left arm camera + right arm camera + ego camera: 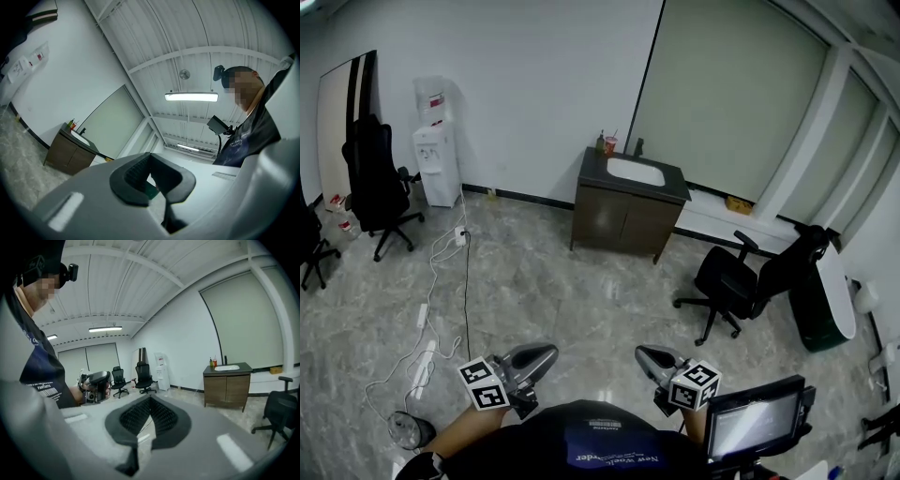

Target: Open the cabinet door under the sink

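Observation:
The brown sink cabinet (623, 217) stands against the far wall, its two doors closed and a white basin (635, 171) set in its dark top. It also shows small in the left gripper view, cabinet (69, 153), and in the right gripper view, cabinet (228, 389). My left gripper (546, 354) and right gripper (645, 355) are held close to my body, far across the floor from the cabinet. Both are shut with nothing between the pads: left gripper (150, 157), right gripper (150, 400).
A black office chair (750, 279) stands right of the cabinet. Another chair (377, 186) and a water dispenser (437, 159) are at the back left. White cables and a power strip (422, 315) lie on the floor at left. A screen (755, 424) sits by my right arm.

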